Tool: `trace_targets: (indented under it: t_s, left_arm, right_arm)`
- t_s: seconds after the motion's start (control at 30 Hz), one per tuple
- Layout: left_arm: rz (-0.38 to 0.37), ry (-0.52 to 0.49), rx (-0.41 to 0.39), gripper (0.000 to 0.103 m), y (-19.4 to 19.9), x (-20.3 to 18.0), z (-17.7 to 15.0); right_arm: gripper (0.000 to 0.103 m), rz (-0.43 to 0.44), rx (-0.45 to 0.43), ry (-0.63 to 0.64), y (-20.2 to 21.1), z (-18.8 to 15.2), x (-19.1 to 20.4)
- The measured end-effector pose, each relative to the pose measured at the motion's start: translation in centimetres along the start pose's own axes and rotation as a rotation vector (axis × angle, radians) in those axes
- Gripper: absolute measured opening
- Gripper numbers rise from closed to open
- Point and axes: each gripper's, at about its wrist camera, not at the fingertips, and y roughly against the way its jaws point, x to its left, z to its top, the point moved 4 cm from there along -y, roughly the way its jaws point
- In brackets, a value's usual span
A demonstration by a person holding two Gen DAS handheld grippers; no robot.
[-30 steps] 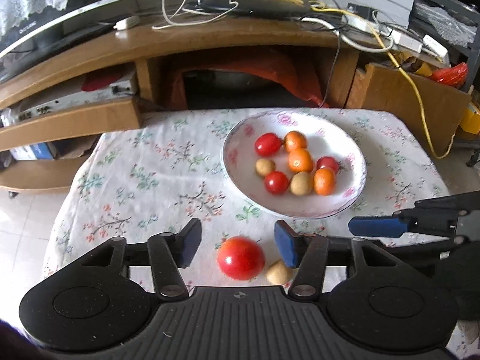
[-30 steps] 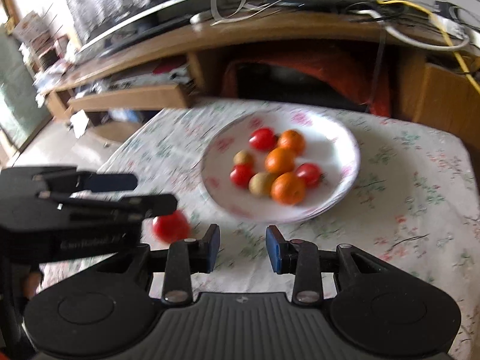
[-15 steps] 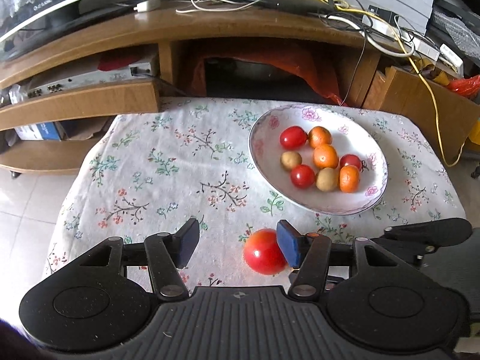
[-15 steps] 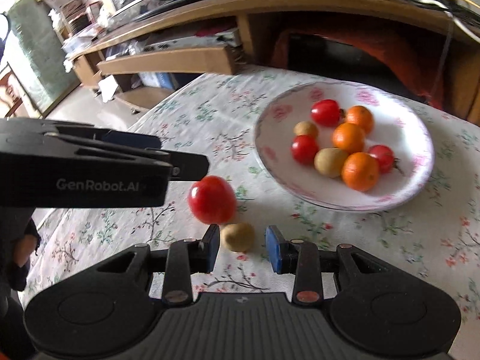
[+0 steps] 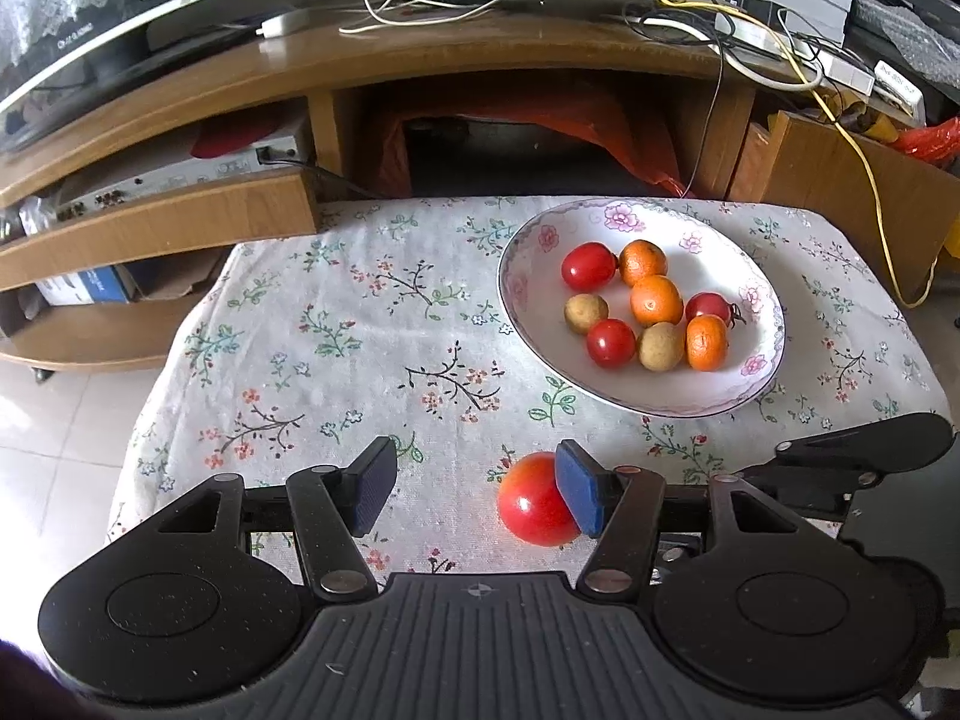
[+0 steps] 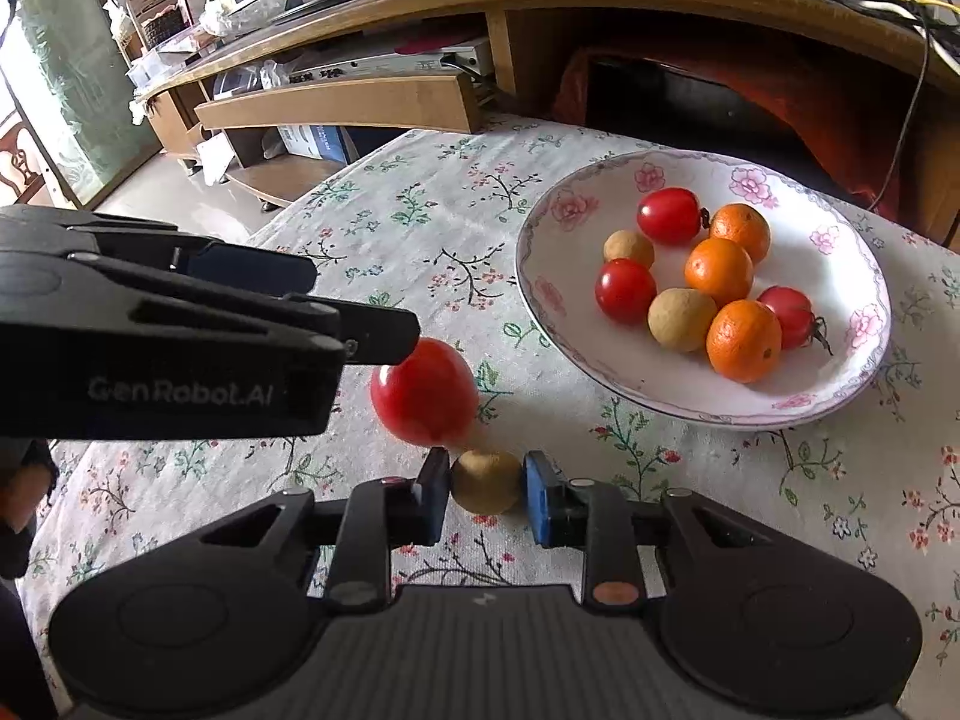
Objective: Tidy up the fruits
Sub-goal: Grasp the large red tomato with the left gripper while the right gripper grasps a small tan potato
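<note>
Since 1 s ago: R gripper dropped toward the cloth and its jaws have just been closing, now clamped on the small round tan-brown fruit, pads pressing both sides. L gripper barely shifted; the big round red tomato moved from mid-gap over to its right pad.

L wrist view: L gripper jaws apart, nothing gripped. Big round red tomato sits on the white floral tablecloth, partly behind the right blue pad; contact can't be confirmed. White oval plate w/ pink flower rim is farther back-right, holding 3 small red tomatoes, 3 small oranges, 2 tan fruits. R gripper's black body shows at right edge.

R wrist view: tan fruit is between the blue pads, low over/at the cloth, can't tell if lifted. Red tomato just beside it, up-left. L gripper body comes in from the left, one fingertip over the tomato top. Plate is well apart from the tan fruit, up-right.
</note>
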Motion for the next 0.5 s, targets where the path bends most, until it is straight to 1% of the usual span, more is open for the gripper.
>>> trace_targets:
  t_s: [0.5]
  left_arm:
    - [-0.007, -0.045, 0.018, 0.067, -0.8, -1.3, -0.4]
  right_arm:
    - [0.028, -0.026, -0.007, -0.046, 1.3, -0.7, -1.6]
